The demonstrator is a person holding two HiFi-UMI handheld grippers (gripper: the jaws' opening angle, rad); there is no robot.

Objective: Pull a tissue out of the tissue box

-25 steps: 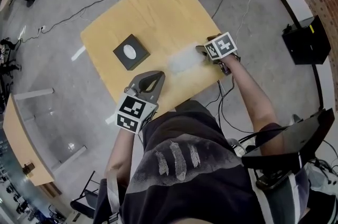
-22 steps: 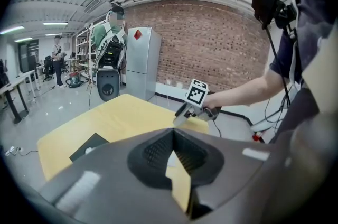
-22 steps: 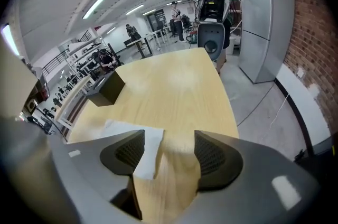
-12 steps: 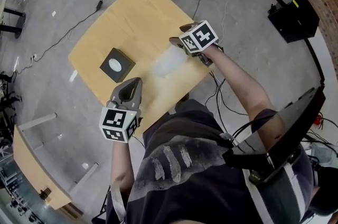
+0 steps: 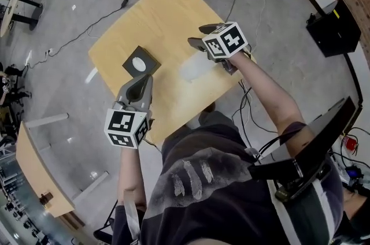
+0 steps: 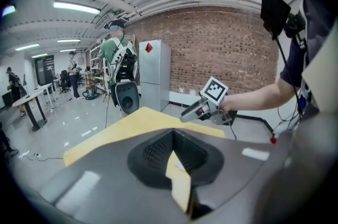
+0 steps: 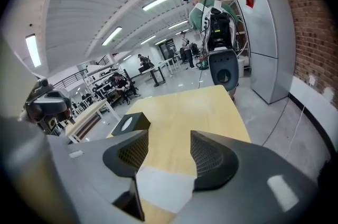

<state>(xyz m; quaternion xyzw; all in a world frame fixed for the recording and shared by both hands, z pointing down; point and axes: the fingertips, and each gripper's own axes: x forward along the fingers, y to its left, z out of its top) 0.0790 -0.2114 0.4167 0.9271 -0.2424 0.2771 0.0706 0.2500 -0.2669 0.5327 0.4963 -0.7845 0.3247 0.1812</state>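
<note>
Right gripper (image 5: 198,34) hung empty, jaws wide but just narrowing; left gripper (image 5: 143,78) was clamped on nothing. Tissue (image 5: 195,68) looked limp, feather-light: pinch an edge.

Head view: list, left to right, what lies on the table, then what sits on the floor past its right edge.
tissue box → loose tissue → black case

Three views over one table (image 5: 173,18).
The head view looks steeply down from above the person. Each gripper view sits close behind its own jaws, facing low across the table. The left gripper view catches the right gripper (image 6: 185,117) at centre right. The right gripper view has the box (image 7: 130,123) at lower left.
</note>
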